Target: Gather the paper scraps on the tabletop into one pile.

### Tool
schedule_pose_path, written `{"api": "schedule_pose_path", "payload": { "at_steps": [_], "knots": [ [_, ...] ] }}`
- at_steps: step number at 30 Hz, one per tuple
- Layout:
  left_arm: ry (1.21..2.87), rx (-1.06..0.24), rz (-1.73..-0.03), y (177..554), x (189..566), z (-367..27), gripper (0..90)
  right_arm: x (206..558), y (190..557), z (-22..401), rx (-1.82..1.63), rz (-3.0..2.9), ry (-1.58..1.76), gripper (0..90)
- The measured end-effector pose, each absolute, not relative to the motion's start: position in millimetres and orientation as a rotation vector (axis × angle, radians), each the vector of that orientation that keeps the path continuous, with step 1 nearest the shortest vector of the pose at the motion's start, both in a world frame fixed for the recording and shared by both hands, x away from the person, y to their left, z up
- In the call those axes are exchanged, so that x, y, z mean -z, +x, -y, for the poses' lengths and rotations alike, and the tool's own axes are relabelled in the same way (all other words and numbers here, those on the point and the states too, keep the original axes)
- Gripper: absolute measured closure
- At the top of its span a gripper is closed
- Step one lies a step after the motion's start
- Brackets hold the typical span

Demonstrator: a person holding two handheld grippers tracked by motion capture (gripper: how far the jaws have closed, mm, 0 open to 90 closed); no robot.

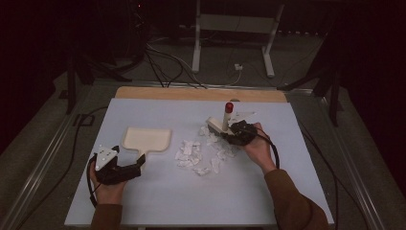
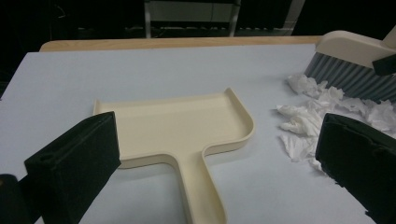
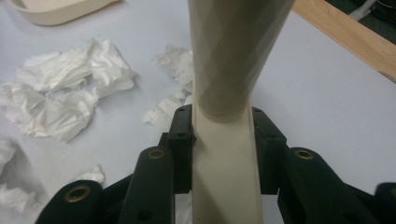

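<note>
A cream dustpan (image 1: 147,139) lies flat left of the table's middle, its handle pointing toward me. My left gripper (image 1: 139,164) is open at that handle. In the left gripper view the dustpan (image 2: 187,126) runs down between the wide-apart jaws of the left gripper (image 2: 219,135), and neither pad touches it. Crumpled white paper scraps (image 1: 196,154) are strewn between the dustpan and a brush (image 1: 225,119) with a red-tipped handle. My right gripper (image 1: 229,131) is shut on that handle. In the right gripper view the right gripper (image 3: 224,135) clamps the cream brush handle (image 3: 233,56), with scraps (image 3: 60,93) to the left.
A pale blue-white mat (image 1: 158,201) covers the table, and a wooden strip (image 1: 201,94) runs along its far edge. Beyond it on the floor are cables (image 1: 167,67) and the white legs of a stand (image 1: 196,43). The brush's grey bristles (image 2: 350,79) rest beside the scraps (image 2: 308,121).
</note>
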State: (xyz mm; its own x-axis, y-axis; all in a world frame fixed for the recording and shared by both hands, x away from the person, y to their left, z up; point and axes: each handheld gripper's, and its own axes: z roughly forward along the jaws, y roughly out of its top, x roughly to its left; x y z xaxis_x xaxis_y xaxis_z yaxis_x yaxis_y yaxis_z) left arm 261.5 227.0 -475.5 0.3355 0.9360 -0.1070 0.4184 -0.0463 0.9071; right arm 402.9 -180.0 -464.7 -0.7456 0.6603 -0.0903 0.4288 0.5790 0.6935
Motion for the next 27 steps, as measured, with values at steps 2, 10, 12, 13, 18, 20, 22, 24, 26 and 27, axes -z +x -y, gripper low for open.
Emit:
{"api": "schedule_pose_path", "payload": {
  "at_steps": [2, 10, 12, 13, 18, 20, 22, 24, 26, 27],
  "knots": [
    [1.638, -0.674, -1.241, 262, 476, -227, 0.5, 464, 400, 180, -0.958, -2.479, 0.873, 67.2],
    [1.639, -0.674, -1.243, 261, 476, -227, 0.6, 464, 388, 176, -0.97, -2.513, 0.81, 67.2],
    [1.638, -0.674, -1.244, 261, 476, -227, 0.6, 463, 385, 174, -0.969, -2.521, 0.791, 67.2],
    [1.638, -0.674, -1.244, 261, 476, -227, 0.6, 463, 383, 173, -0.969, -2.528, 0.781, 67.2],
    [1.636, -0.673, -1.245, 261, 476, -227, 0.6, 460, 375, 170, -0.992, -2.564, 0.734, 67.3],
    [1.636, -0.672, -1.244, 261, 475, -228, 0.6, 458, 373, 170, -1.001, -2.579, 0.707, 67.3],
    [1.636, -0.671, -1.244, 261, 475, -228, 0.6, 454, 372, 171, -0.997, -2.571, 0.694, 67.3],
    [1.636, -0.67, -1.245, 261, 476, -228, 0.6, 452, 374, 174, -1.005, -2.554, 0.703, 67.3],
    [1.636, -0.67, -1.245, 261, 476, -228, 0.6, 448, 377, 177, -1.021, -2.531, 0.73, 67.3],
    [1.636, -0.67, -1.245, 261, 476, -228, 0.6, 446, 378, 179, -1.029, -2.52, 0.745, 67.3]
  ]
}}
